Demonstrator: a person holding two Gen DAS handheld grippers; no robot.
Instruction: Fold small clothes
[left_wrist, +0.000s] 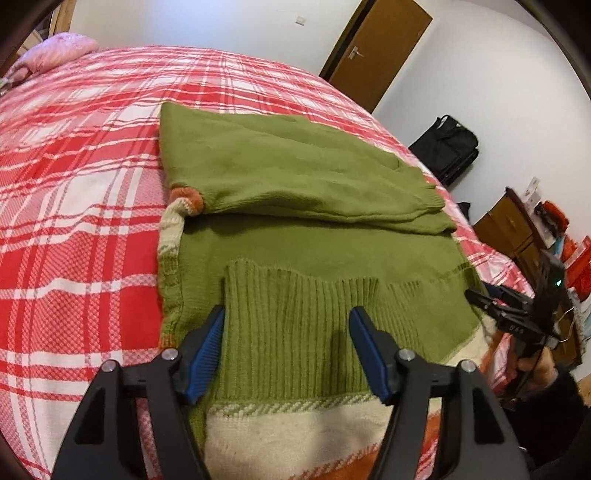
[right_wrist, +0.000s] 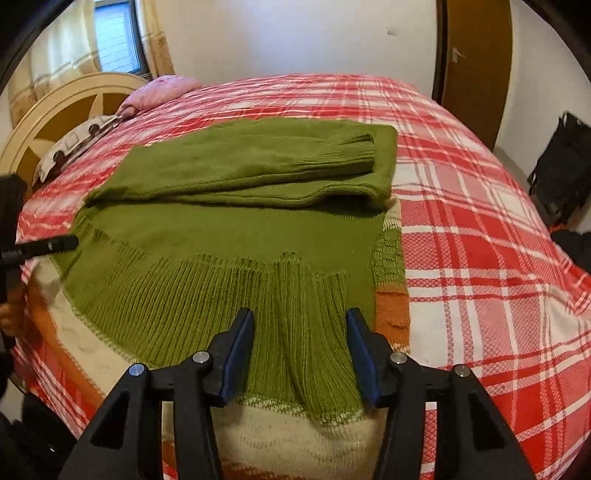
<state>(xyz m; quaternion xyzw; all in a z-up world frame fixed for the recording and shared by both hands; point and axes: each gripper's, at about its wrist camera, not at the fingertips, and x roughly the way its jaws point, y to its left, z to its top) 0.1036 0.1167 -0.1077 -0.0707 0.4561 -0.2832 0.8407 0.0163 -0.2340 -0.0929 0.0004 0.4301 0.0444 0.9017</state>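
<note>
A green knit sweater (left_wrist: 295, 177) with cream and orange stripes lies on the bed, sleeves folded across its far part. It also shows in the right wrist view (right_wrist: 236, 221). My left gripper (left_wrist: 287, 325) is open, its blue fingers either side of the ribbed collar (left_wrist: 288, 332) near the sweater's left side. My right gripper (right_wrist: 300, 325) is open over the ribbed collar (right_wrist: 306, 332) near the sweater's right side. The right gripper also shows in the left wrist view (left_wrist: 480, 301). A tip of the left gripper shows in the right wrist view (right_wrist: 55, 245).
The bed has a red and white plaid cover (left_wrist: 74, 221), also seen in the right wrist view (right_wrist: 480, 258). A pink pillow (right_wrist: 162, 90) and headboard (right_wrist: 55, 114) are at the far left. A black bag (left_wrist: 447, 147) and a brown door (left_wrist: 373, 51) stand beyond the bed.
</note>
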